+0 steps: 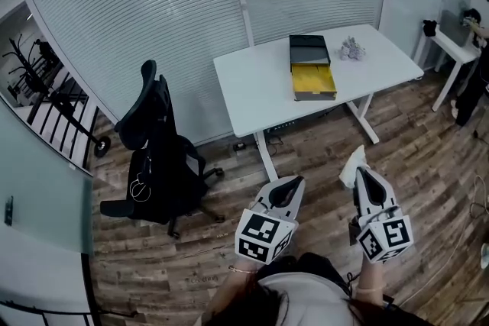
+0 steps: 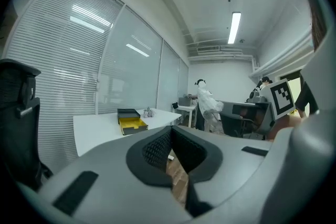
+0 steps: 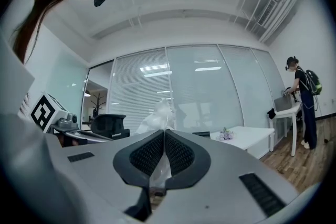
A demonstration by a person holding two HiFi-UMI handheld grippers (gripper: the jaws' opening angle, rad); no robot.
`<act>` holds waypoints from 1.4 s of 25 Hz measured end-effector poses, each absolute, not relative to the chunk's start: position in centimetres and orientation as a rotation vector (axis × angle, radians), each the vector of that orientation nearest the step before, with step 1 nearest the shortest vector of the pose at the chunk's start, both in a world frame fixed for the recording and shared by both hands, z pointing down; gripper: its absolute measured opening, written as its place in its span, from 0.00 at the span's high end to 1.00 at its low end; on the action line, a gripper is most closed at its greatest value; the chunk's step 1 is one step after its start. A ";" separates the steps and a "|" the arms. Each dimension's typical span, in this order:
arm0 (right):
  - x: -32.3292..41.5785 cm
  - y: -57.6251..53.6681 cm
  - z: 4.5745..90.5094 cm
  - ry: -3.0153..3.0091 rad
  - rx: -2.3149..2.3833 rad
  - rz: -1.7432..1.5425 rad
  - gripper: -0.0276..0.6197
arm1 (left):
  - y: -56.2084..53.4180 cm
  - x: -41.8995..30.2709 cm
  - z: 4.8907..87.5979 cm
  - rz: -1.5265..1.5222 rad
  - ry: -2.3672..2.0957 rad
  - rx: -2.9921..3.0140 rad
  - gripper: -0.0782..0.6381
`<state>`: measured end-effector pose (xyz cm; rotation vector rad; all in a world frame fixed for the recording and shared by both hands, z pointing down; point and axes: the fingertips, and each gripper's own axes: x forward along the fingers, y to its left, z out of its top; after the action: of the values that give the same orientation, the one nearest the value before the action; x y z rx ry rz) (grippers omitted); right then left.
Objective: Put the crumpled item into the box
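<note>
Ahead, beyond the black office chair (image 1: 157,141), the white desk (image 1: 252,88) carries the open yellow-lined box (image 1: 313,82) with a crumpled wad (image 1: 352,50) just beside it, while the 2 grippers hover over the wood floor (image 1: 229,240), the left gripper (image 1: 293,185) pressed together on nothing and the right gripper (image 1: 361,173) pinching a white crumpled sheet (image 1: 350,166).

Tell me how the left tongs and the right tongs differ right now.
The right tongs pinch a white crumpled sheet; the left tongs are shut on nothing. The left tongs lean rightward, the right tongs leftward. Both carry a marker cube and hang short of the white table.
</note>
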<state>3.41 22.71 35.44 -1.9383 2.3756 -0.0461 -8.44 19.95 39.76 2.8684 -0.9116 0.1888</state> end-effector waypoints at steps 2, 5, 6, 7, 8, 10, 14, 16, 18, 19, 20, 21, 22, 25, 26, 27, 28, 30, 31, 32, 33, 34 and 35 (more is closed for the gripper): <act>3.2 22.5 35.6 2.373 -1.942 -0.040 0.91 | 19.6 -8.6 40.1 0.194 -0.902 2.866 0.87; 3.2 22.0 35.5 2.356 -1.956 -0.020 0.91 | 19.0 -8.5 40.2 0.193 -0.888 2.868 0.87; 3.2 21.8 35.5 2.353 -1.961 -0.012 0.91 | 18.8 -8.5 40.2 0.191 -0.884 2.867 0.87; 3.2 21.6 35.4 2.353 -1.968 -0.003 0.91 | 18.5 -8.5 40.2 0.189 -0.880 2.867 0.87; 3.2 21.4 35.5 2.355 -1.975 0.005 0.91 | 18.3 -8.4 40.2 0.189 -0.876 2.867 0.87; 3.3 20.8 35.5 2.357 -1.989 0.021 0.91 | 17.7 -8.3 40.2 0.186 -0.869 2.871 0.87; 3.6 19.4 35.4 2.351 -1.997 0.031 0.91 | 16.3 -8.0 40.3 0.188 -0.862 2.875 0.87; 3.8 18.6 35.5 2.348 -1.999 0.029 0.91 | 15.4 -7.8 40.3 0.190 -0.860 2.880 0.87; 3.9 17.7 35.7 2.350 -2.003 0.027 0.91 | 14.6 -7.7 40.2 0.192 -0.860 2.882 0.87; 4.0 17.3 35.8 2.354 -2.007 0.027 0.91 | 14.1 -7.5 40.2 0.194 -0.861 2.882 0.87; 4.1 16.8 35.9 2.359 -2.013 0.029 0.91 | 13.7 -7.4 40.3 0.197 -0.860 2.882 0.87; 4.1 16.3 36.0 2.362 -2.018 0.032 0.91 | 13.3 -7.3 40.3 0.199 -0.860 2.881 0.87; 4.2 15.8 36.0 2.364 -2.020 0.034 0.91 | 12.8 -7.2 40.4 0.201 -0.860 2.880 0.87; 4.6 14.2 36.2 2.369 -2.016 0.029 0.91 | 11.4 -6.8 40.7 0.208 -0.866 2.872 0.87; 4.8 13.7 36.4 2.371 -2.015 0.024 0.91 | 10.9 -6.6 40.9 0.215 -0.868 2.868 0.87; 5.0 13.2 36.5 2.373 -2.014 0.019 0.91 | 10.4 -6.4 41.1 0.222 -0.868 2.864 0.87; 5.3 12.6 36.5 2.373 -2.012 0.014 0.91 | 10.0 -6.1 41.2 0.227 -0.867 2.861 0.87; 5.8 11.4 36.5 2.373 -2.010 0.008 0.91 | 8.9 -5.6 41.2 0.232 -0.867 2.856 0.87; 6.1 10.7 36.5 2.375 -2.008 0.007 0.91 | 8.3 -5.3 41.2 0.232 -0.868 2.855 0.87; 6.4 10.0 36.5 2.377 -2.005 0.004 0.91 | 7.7 -5.0 41.1 0.233 -0.870 2.855 0.87; 6.7 9.4 36.5 2.379 -2.002 0.001 0.91 | 7.0 -4.6 41.0 0.233 -0.873 2.853 0.87; 7.0 8.8 36.4 2.381 -1.999 -0.003 0.91 | 6.4 -4.3 40.9 0.233 -0.875 2.851 0.87; 7.3 8.2 36.3 2.383 -1.996 -0.007 0.91 | 5.8 -4.0 40.8 0.232 -0.878 2.849 0.87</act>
<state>7.31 8.23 36.34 -1.9957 2.3831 -0.0072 -3.97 5.80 40.83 2.8490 -0.8775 0.2322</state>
